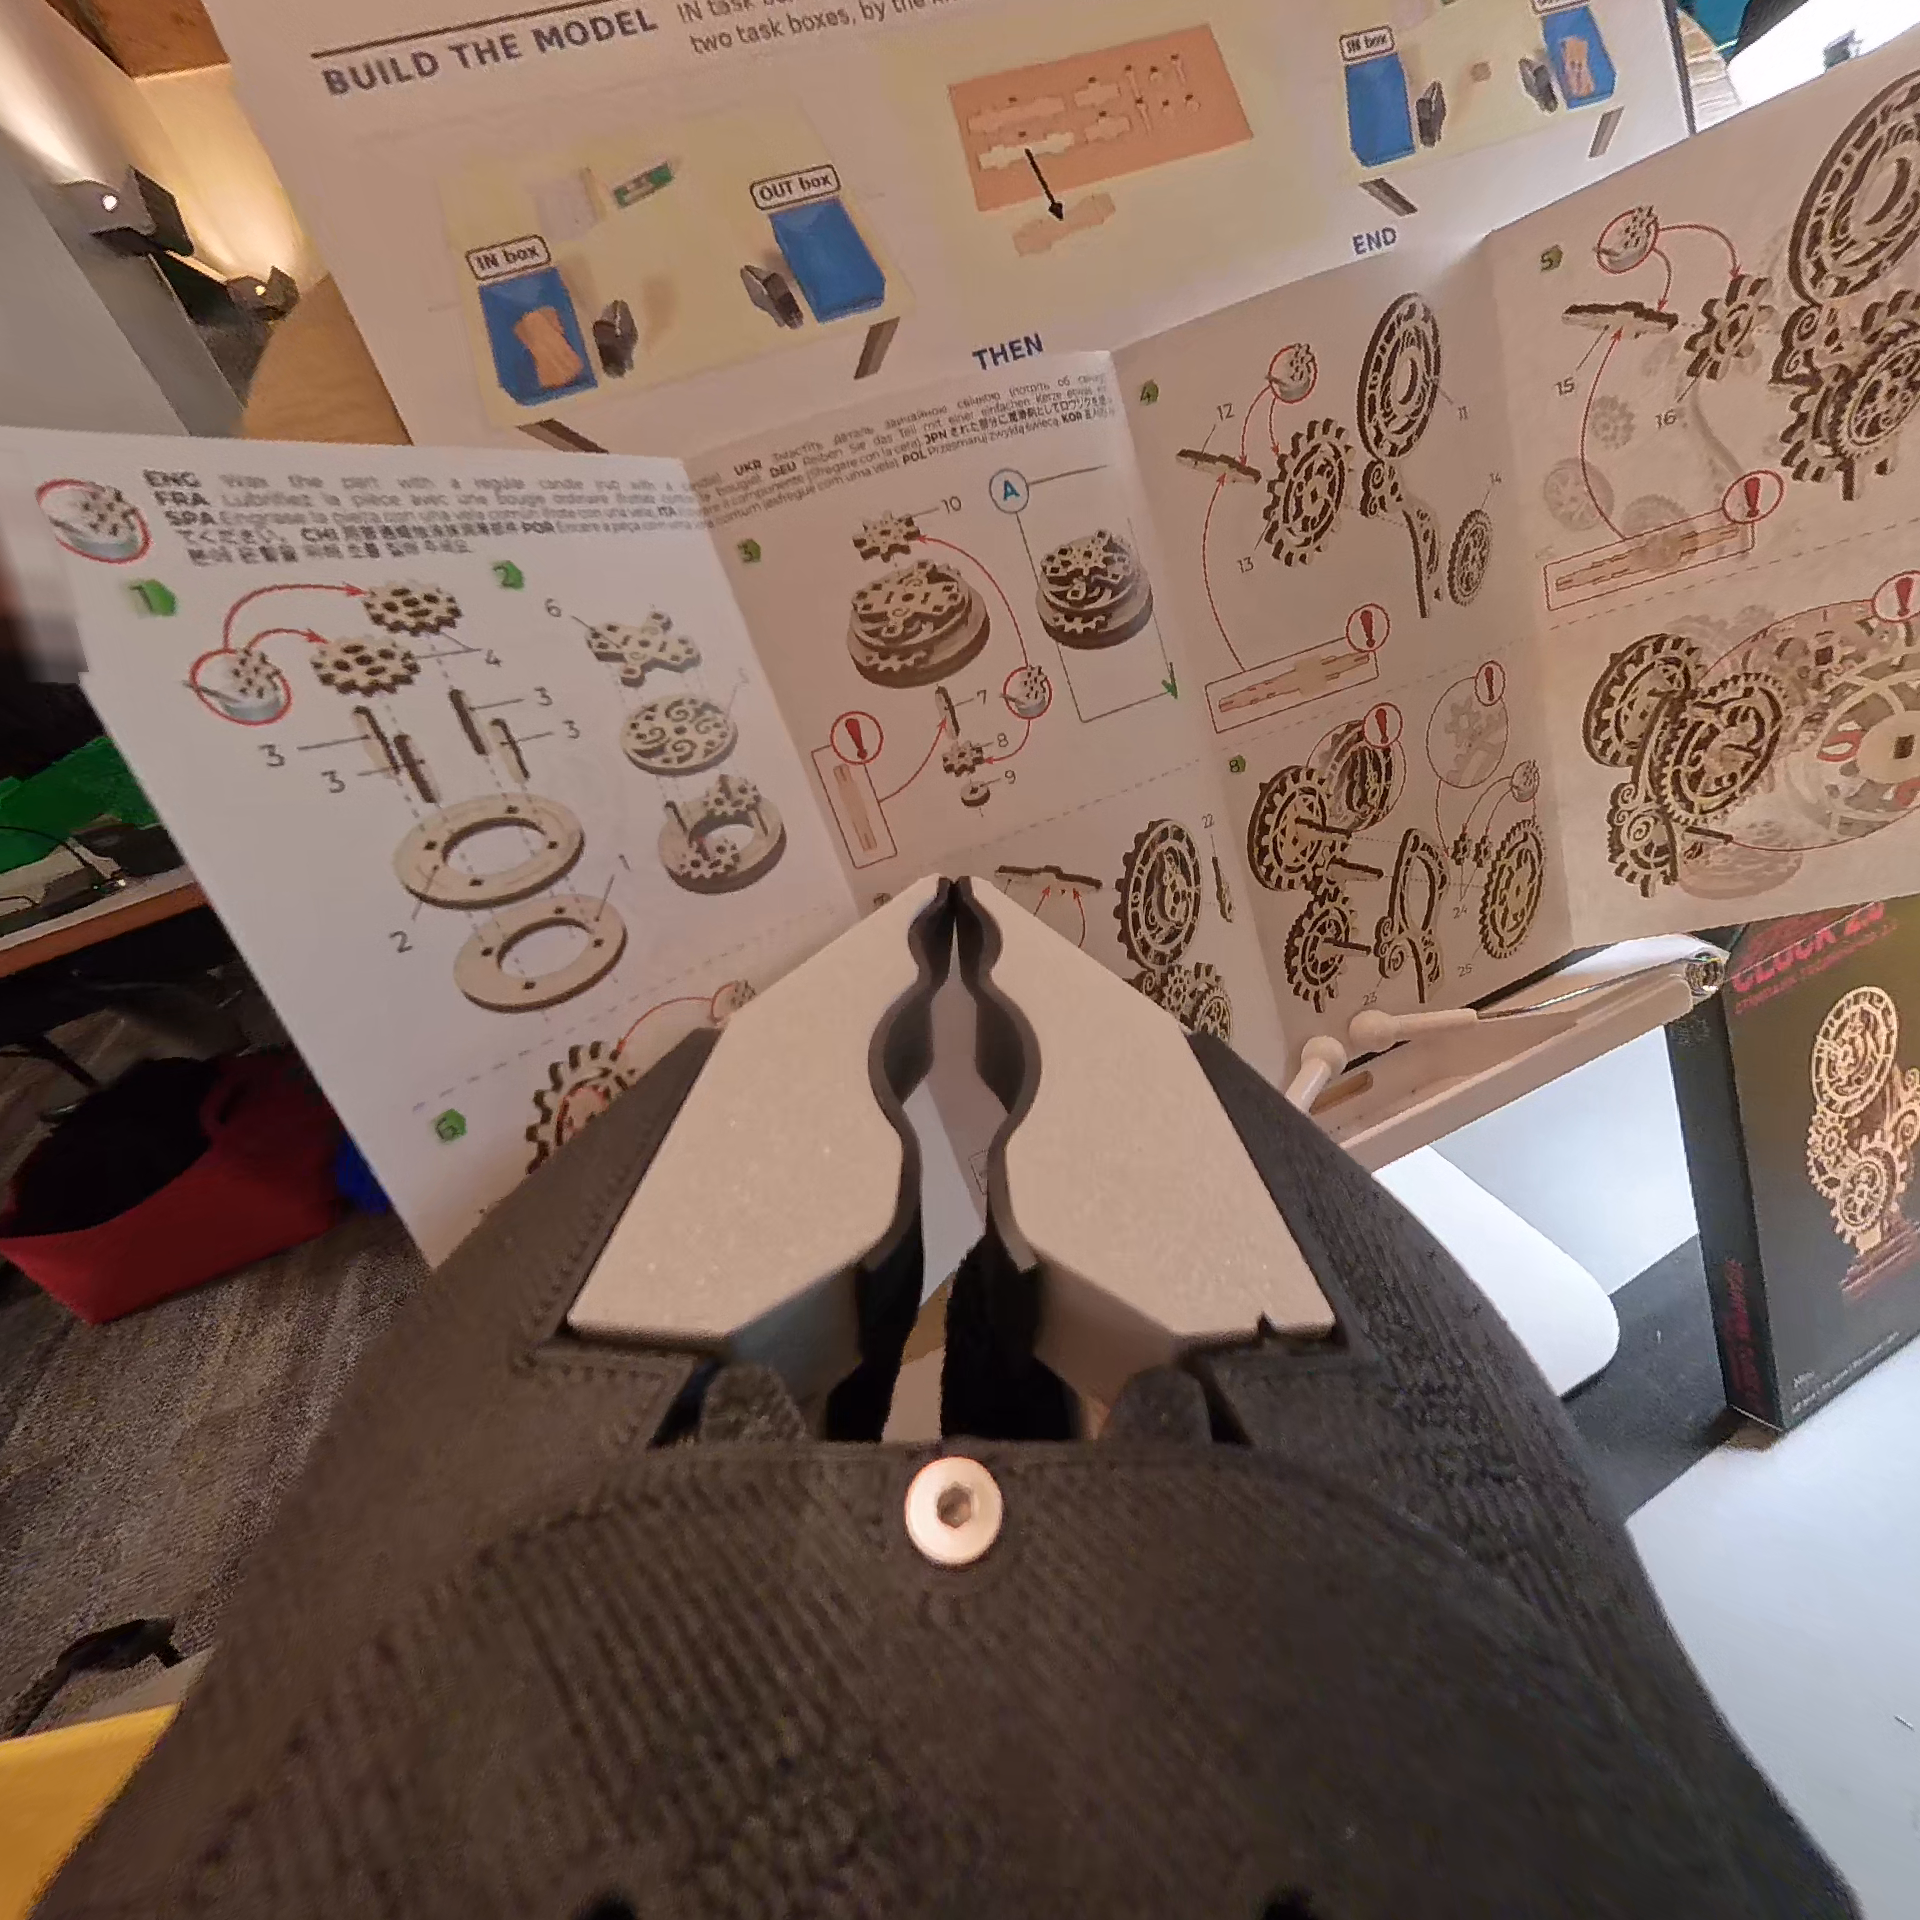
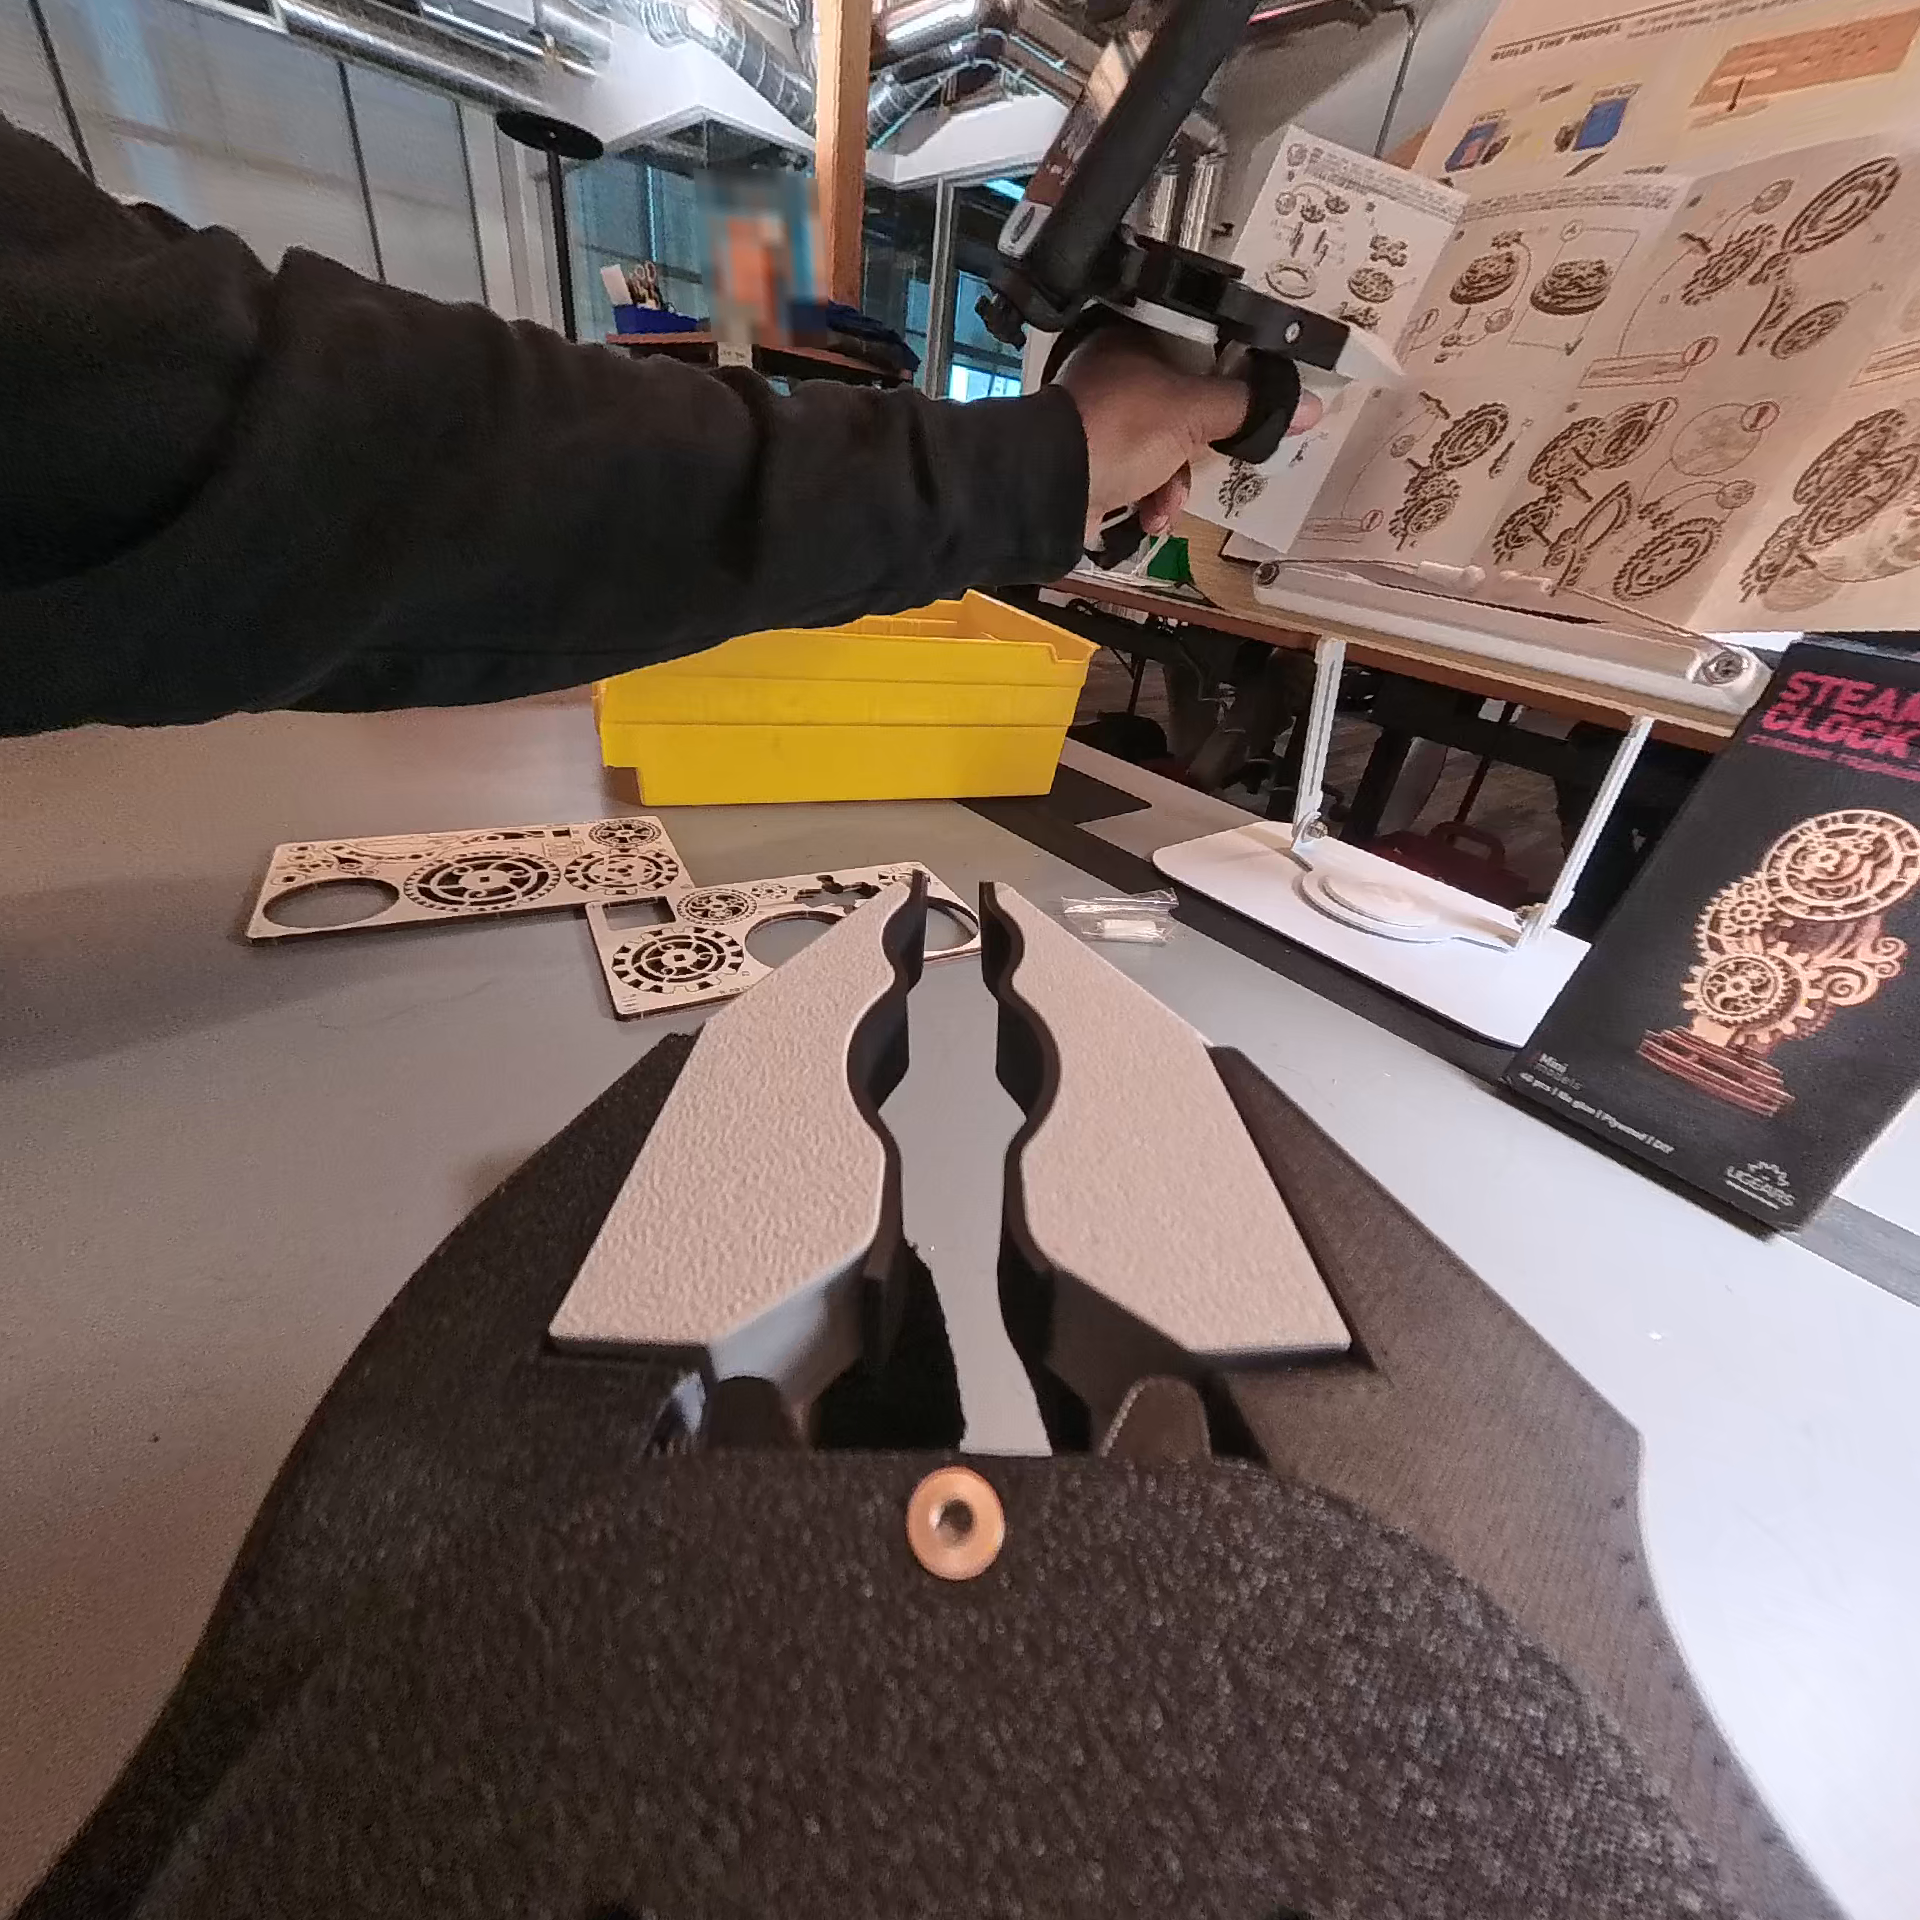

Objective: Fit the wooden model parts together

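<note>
Two flat wooden part sheets with laser-cut gears lie on the grey table: one on the left (image 2: 468, 873), one (image 2: 717, 940) just beyond my right gripper's tips. My right gripper (image 2: 951, 899) hovers low over the table, jaws a small gap apart and empty. My left gripper (image 1: 954, 888) is raised in front of the folded instruction leaflet (image 1: 1039, 675), jaws closed tip to tip with nothing visible between them. In the right wrist view a hand in a dark sleeve holds that left gripper (image 2: 1340, 358) up at the leaflet's (image 2: 1662, 395) left part.
A yellow bin (image 2: 842, 717) stands at the back of the table. A white stand (image 2: 1351, 894) holds the leaflet. A dark model box (image 2: 1766, 935) stands at the right. A small clear bag (image 2: 1122, 920) lies near the stand. A poster (image 1: 831, 156) hangs behind. My hands' fingertips stand some 40 cm from each other.
</note>
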Demonstrator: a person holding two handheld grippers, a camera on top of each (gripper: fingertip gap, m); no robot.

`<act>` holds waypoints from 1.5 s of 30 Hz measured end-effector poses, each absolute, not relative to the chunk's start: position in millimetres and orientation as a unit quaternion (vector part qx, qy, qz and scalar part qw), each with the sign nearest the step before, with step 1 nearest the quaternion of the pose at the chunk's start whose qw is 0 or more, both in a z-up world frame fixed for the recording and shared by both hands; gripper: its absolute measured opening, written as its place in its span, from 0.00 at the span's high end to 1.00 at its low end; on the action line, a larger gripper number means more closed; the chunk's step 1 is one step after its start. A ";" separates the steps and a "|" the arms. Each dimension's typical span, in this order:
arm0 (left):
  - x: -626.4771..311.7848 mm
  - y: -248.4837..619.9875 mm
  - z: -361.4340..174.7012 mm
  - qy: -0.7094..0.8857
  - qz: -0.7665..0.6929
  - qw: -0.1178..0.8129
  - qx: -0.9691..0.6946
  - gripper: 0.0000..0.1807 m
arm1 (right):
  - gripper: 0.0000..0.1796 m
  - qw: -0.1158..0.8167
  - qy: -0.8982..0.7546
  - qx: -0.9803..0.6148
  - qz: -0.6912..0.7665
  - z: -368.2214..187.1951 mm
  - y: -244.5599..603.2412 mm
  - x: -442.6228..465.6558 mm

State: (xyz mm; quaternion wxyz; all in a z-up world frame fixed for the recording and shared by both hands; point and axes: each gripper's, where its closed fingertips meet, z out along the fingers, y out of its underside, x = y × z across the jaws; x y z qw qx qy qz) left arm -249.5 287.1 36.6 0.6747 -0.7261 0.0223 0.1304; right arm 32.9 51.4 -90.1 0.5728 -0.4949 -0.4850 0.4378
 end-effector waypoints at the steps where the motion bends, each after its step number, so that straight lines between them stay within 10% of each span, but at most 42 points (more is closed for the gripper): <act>1: -248.4 285.0 36.5 0.022 0.126 0.675 -0.727 1.00 | 0.96 0.573 -0.486 -0.494 0.438 -90.1 51.1 32.8; 22: -282.5 -33.5 -68.3 0.062 -0.027 0.478 -0.876 0.80 | 0.96 0.569 -0.500 -0.498 0.422 -100.2 47.0 30.3; 36: -175.8 -165.0 -204.0 -0.038 -0.044 0.346 -0.937 0.36 | 0.96 0.569 -0.508 -0.515 0.390 -114.6 50.6 28.4; 45: -170.0 -156.8 -215.9 -0.042 0.006 0.330 -0.943 0.46 | 0.96 0.572 -0.510 -0.515 0.384 -114.9 49.3 30.6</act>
